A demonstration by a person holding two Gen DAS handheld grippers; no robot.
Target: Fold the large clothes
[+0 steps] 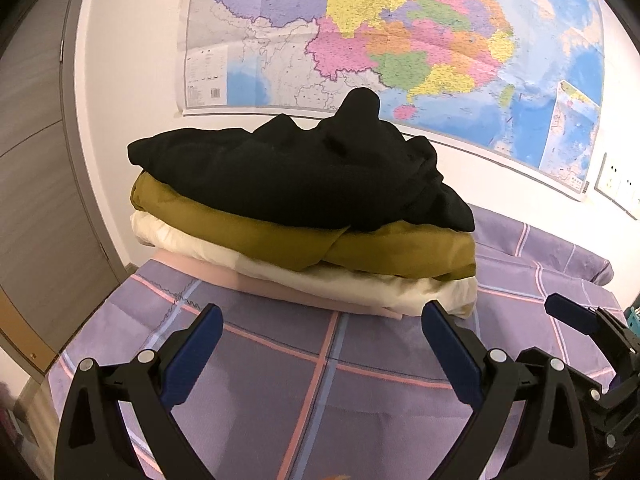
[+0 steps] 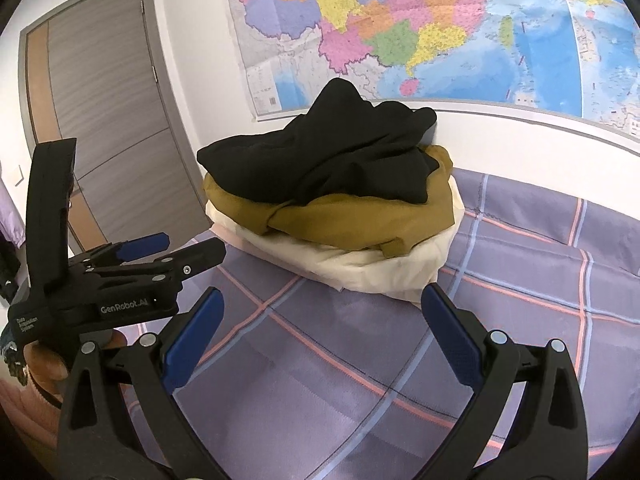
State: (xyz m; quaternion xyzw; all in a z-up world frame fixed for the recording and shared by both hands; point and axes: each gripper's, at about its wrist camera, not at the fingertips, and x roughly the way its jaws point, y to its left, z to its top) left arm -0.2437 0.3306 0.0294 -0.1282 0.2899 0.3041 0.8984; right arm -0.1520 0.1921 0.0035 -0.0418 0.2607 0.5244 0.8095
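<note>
A stack of folded clothes sits on the bed against the wall: a black garment (image 1: 304, 168) on top, an olive one (image 1: 280, 236) under it, a cream one (image 1: 360, 284) below, and a pink one (image 1: 256, 284) at the bottom. The stack also shows in the right wrist view, black garment (image 2: 328, 152) uppermost. My left gripper (image 1: 322, 328) is open and empty, just in front of the stack. My right gripper (image 2: 322, 312) is open and empty, also short of the stack. The left gripper (image 2: 188, 250) shows at left in the right wrist view.
The bed has a purple plaid sheet (image 1: 320, 392). A large map (image 1: 400, 40) hangs on the white wall behind the stack. A grey door (image 2: 108, 120) stands at the left. Wall sockets (image 1: 618, 184) are at the right.
</note>
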